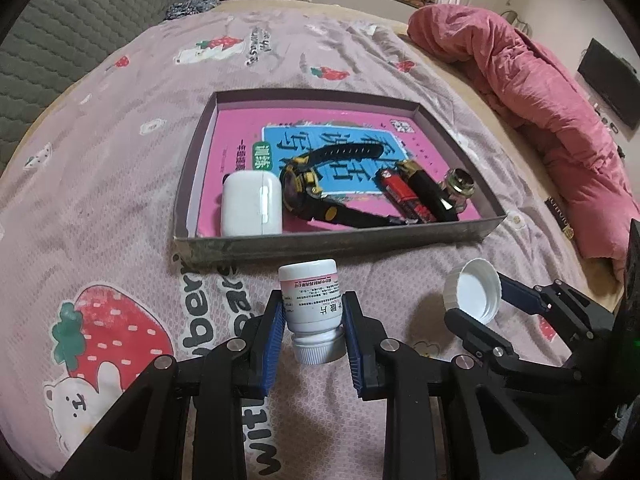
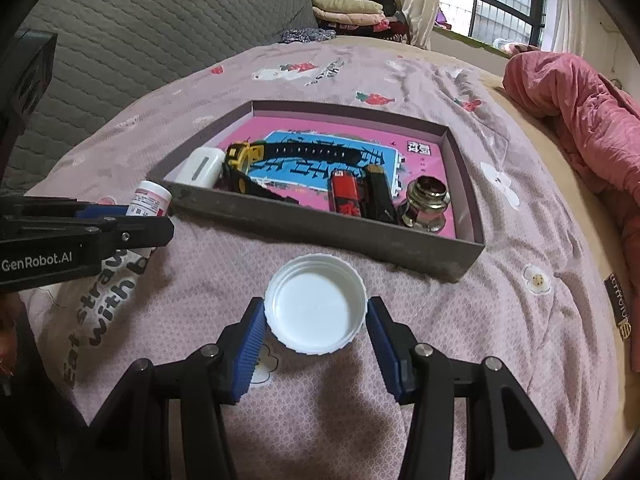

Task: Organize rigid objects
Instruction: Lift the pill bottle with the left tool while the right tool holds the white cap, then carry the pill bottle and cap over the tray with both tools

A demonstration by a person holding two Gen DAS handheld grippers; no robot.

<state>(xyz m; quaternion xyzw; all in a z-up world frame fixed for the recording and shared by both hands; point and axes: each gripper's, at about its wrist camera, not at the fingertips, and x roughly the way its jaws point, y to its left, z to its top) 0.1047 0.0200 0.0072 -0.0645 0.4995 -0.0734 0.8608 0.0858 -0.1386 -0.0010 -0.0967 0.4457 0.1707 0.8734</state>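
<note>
Both grippers are loaded and up off the bedspread (image 1: 132, 184) now. The left gripper (image 1: 313, 322) is clamped across the body of the small white pill bottle (image 1: 310, 304), blue pads pressing either side of the label. The bottle's long axis runs straight out along the fingers: its base points away toward the grey tray (image 1: 332, 245), its threaded neck back toward the hand, and I'd say the mouth is uncapped, though the neck is half hidden from here.

Over on the right, the right gripper (image 2: 316, 322) is pinching the white screw cap (image 2: 316, 303) by its ribbed rim, hollow side facing back at the hand.

Here's what matters: the cap sits just beside the bottle, off to its right and at much the same height, but the bottle's mouth faces away from it. One of them has to turn before they meet.

The tray just beyond already holds a white earbud case (image 1: 251, 208), a wristwatch (image 1: 308, 188), two batteries (image 1: 416, 194) and a small metal knob (image 1: 458, 190).
</note>
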